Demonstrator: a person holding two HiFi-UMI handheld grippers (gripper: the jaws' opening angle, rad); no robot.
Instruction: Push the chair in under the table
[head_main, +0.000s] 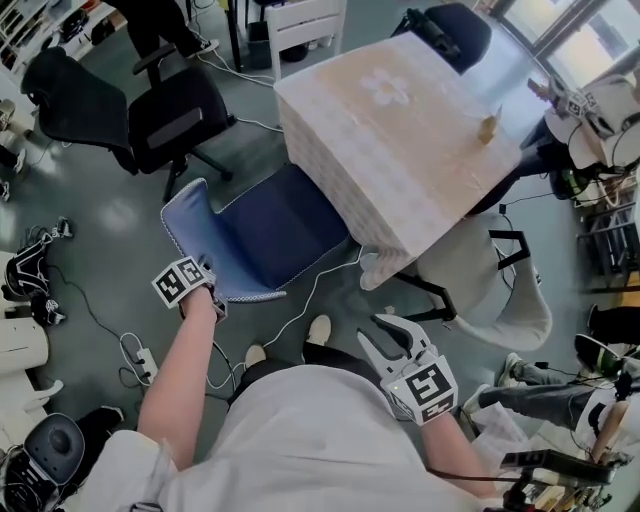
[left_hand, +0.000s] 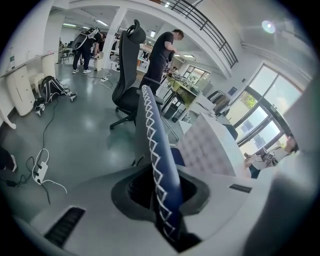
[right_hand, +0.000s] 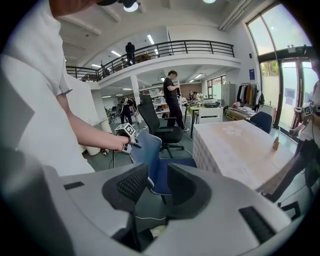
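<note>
Okay, my left gripper (left_hand: 162, 192) jaws clamp the chair (head_main: 270, 235) back to steer it under the worktop (head_main: 400, 130); right gripper (head_main: 385, 335) jaws apart, idle.

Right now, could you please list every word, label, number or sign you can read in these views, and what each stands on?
No text is readable anywhere.
Black-and-white marker cubes: square patterns only, no letters.
Small blue wall sign by the window: too small to read.
Cream patterned tablecloth: flower motif, no words.
</note>
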